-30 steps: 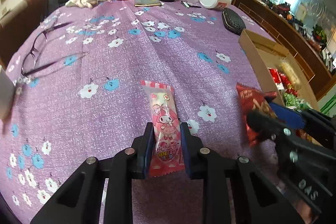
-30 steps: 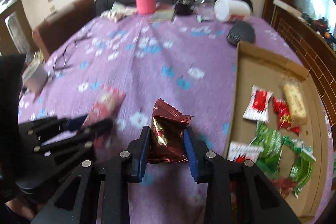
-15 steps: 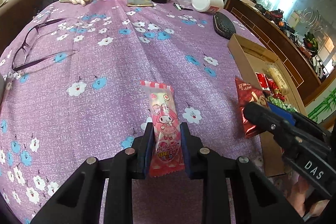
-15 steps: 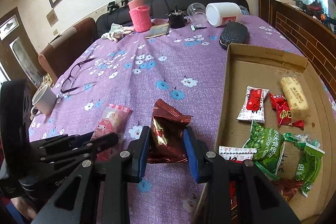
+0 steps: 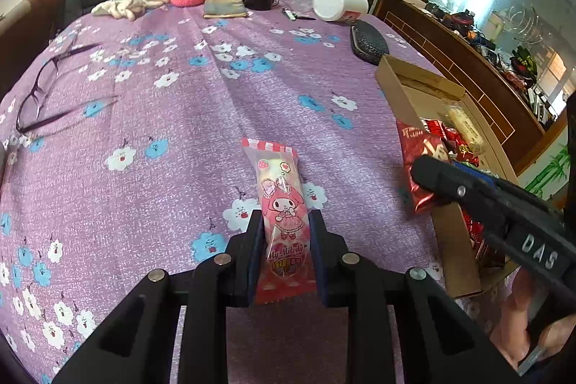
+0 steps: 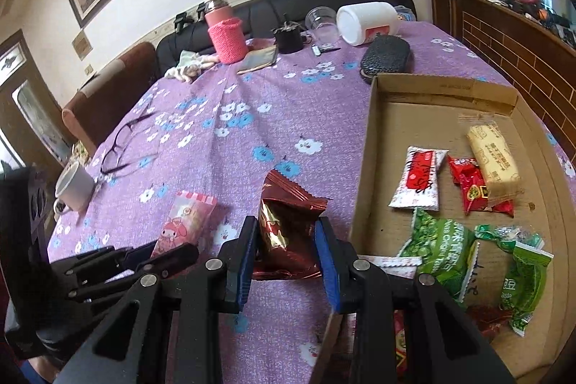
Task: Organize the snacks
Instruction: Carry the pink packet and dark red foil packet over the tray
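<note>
My left gripper [image 5: 286, 231] is shut on a pink cartoon candy packet [image 5: 279, 200], which sticks out forward over the purple flowered tablecloth [image 5: 180, 132]. My right gripper [image 6: 288, 240] is shut on a dark red foil snack packet [image 6: 288, 225], held just left of the cardboard tray's [image 6: 363, 150] near wall. In the left wrist view the right gripper [image 5: 432, 175] shows at the right with the red packet [image 5: 417, 153] above the tray's edge [image 5: 396, 89]. Inside the tray lie several snacks: a white-red packet [image 6: 419, 182], a yellow bar [image 6: 493, 161], green packets [image 6: 446, 251].
Eyeglasses [image 6: 122, 143] and a white mug [image 6: 73, 186] sit at the left. At the far end stand a pink bottle [image 6: 225, 35], a white jar on its side [image 6: 367, 22], a clear cup [image 6: 320, 24], a black pouch [image 6: 385, 56] and a cloth [image 6: 187, 69].
The right gripper with the red packet has shifted rightward toward the cardboard tray and rolled a little. The left gripper keeps its hold on the pink packet, nearly still.
</note>
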A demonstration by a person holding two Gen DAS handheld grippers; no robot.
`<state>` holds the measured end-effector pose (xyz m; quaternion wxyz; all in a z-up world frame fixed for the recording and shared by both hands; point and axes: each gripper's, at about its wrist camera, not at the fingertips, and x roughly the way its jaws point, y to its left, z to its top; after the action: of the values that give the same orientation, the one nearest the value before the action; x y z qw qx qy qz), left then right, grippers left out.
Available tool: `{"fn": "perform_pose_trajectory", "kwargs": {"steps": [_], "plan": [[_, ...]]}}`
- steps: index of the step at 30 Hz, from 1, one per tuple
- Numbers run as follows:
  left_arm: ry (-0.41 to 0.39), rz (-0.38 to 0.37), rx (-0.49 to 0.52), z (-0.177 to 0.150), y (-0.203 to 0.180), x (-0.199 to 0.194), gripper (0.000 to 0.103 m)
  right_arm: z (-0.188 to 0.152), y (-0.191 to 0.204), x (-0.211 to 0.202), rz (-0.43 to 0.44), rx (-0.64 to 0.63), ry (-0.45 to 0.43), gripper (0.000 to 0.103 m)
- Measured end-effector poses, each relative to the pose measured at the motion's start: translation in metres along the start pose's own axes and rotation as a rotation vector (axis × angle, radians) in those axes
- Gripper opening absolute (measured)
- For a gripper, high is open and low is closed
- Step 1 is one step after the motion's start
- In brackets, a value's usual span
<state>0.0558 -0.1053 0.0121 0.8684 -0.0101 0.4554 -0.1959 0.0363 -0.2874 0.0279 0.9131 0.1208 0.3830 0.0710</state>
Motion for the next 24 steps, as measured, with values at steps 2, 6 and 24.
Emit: {"fn": "perform_pose_trajectory", "kwargs": {"steps": [2, 6, 24], "plan": [[-0.008, -0.001, 0.013, -0.001, -0.003, -0.001, 0.023, 0.001, -0.004, -0.001, -0.003, 0.013, -0.006, 0.035], [-0.017, -0.011, 0.035, -0.002, -0.01, -0.003, 0.023, 0.003, -0.01, -0.004, -0.004, 0.036, -0.015, 0.035], [-0.027, -0.059, 0.128, -0.001, -0.066, -0.021, 0.023, 0.019, -0.099, -0.044, -0.096, 0.302, -0.136, 0.035]]}}
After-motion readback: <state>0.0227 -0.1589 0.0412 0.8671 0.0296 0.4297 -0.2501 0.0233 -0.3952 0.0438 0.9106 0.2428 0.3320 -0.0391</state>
